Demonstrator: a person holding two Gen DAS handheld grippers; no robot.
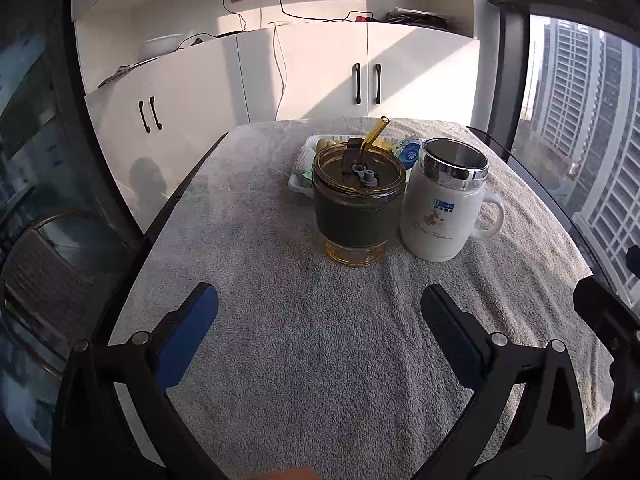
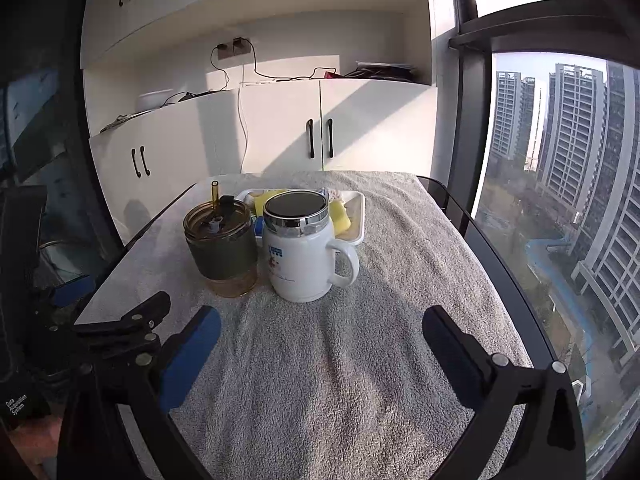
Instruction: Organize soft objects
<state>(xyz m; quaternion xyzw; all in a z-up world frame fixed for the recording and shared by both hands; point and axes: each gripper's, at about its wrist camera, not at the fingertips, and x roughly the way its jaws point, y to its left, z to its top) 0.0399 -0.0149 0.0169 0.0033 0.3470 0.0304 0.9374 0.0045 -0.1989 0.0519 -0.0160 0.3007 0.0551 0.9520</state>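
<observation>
A: What blocks the far white tray (image 2: 357, 216) of yellow soft items (image 2: 343, 216)?
B: An amber lidded glass tumbler (image 1: 357, 204) and white ceramic mug (image 1: 444, 204), side by side on grey towelling (image 1: 304, 340).
A: The claws?
B: Left gripper (image 1: 319, 312) and right gripper (image 2: 321, 330) both spread wide, empty; white cabinets (image 2: 280, 128) behind.

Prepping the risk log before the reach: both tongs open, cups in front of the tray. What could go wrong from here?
1. The soft items sit in the white tray behind the amber tumbler and white mug; reaching over could tip either.
2. The tumbler's straw sticks up and could snag the left tongs or right tongs.
3. The grey towel is wrinkled; dragging on it could shift both cups.
</observation>
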